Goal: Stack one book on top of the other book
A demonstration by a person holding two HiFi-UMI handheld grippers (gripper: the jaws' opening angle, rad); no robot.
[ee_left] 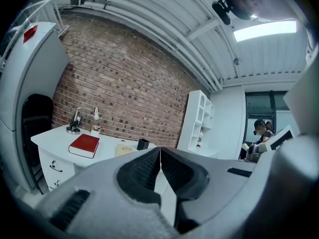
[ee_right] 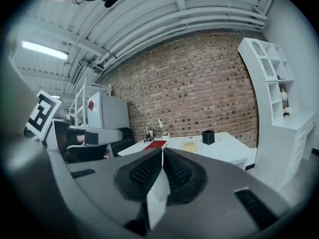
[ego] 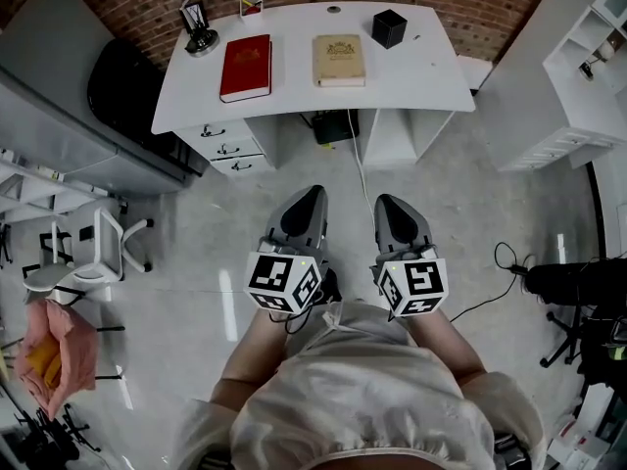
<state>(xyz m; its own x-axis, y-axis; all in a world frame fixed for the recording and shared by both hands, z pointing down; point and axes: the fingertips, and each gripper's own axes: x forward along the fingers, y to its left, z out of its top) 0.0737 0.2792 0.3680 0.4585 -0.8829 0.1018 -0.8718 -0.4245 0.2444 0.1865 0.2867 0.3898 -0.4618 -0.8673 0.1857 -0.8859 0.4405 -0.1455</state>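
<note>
Head view: on the white counter (ego: 421,81) the red book (ego: 246,67) lies flat, left of the tan book (ego: 339,60), a gap between them. Well short of the counter, over the floor (ego: 186,253), the left tool (ego: 310,196) and right tool (ego: 390,204) point toward the books, each with jaws pressed together on nothing.

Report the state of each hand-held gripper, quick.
Left hand-held gripper: closed, jaws together, holding nothing.
Right hand-held gripper: closed, jaws together, holding nothing.
</note>
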